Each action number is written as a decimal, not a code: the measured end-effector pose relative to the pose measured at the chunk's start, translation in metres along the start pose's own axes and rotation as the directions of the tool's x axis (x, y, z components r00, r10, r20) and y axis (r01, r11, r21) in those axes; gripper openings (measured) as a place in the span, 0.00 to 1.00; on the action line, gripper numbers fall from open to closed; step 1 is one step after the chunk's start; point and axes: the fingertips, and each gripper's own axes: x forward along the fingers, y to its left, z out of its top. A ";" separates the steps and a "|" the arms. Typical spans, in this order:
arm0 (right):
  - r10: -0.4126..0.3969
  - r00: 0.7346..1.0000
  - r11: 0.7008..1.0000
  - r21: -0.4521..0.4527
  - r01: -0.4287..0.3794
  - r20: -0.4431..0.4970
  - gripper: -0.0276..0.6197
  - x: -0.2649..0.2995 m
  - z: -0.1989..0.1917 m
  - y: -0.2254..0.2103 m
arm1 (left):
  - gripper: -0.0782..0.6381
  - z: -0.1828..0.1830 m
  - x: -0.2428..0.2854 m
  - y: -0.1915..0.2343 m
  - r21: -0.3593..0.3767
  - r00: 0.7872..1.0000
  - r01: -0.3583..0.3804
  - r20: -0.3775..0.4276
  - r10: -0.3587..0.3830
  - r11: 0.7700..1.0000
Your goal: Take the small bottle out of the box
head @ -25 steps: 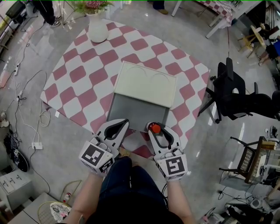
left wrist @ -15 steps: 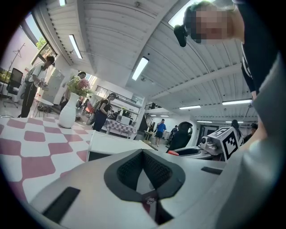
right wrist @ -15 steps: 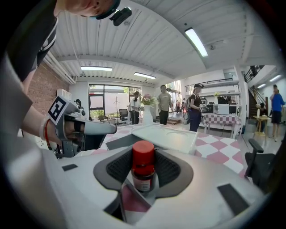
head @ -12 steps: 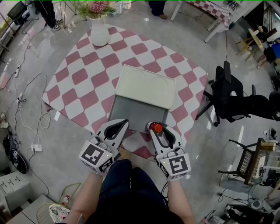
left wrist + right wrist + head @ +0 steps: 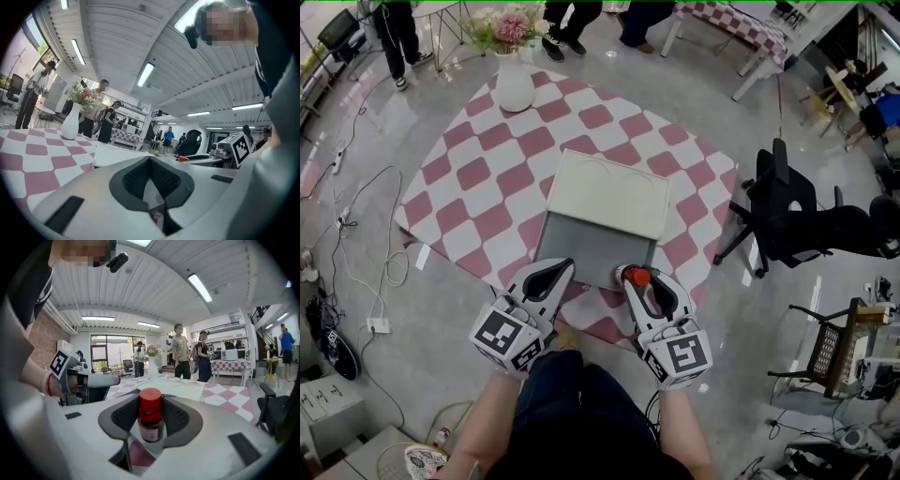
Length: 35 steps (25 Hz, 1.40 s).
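The small bottle [image 5: 638, 277], clear with a red cap, stands upright between the jaws of my right gripper [image 5: 632, 275], which is shut on it. In the right gripper view the bottle [image 5: 150, 417] sits midway along the pads, above the checked cloth. The box [image 5: 593, 251] is grey, with its cream lid [image 5: 607, 192] swung up behind; it lies just ahead of both grippers. My left gripper [image 5: 560, 266] hovers at the box's near left corner, shut, with nothing in it. In the left gripper view its jaw tips [image 5: 151, 172] meet.
A pink-and-white checked cloth [image 5: 478, 178] covers the table. A white vase [image 5: 514, 84] with flowers stands at its far corner. A black office chair [image 5: 787, 211] is at the right. Cables [image 5: 356, 206] run over the floor at the left. Several people [image 5: 180, 357] stand beyond the table.
The right gripper, still holding the bottle, has drifted slightly right and toward me. The left gripper has hardly moved. The head view has shifted a little.
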 end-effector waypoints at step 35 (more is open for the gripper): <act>0.072 0.992 0.997 -0.001 -0.072 0.102 0.27 -0.022 0.069 0.009 | 0.13 0.056 -0.018 -0.009 0.040 0.992 -0.066 0.113 0.062 0.997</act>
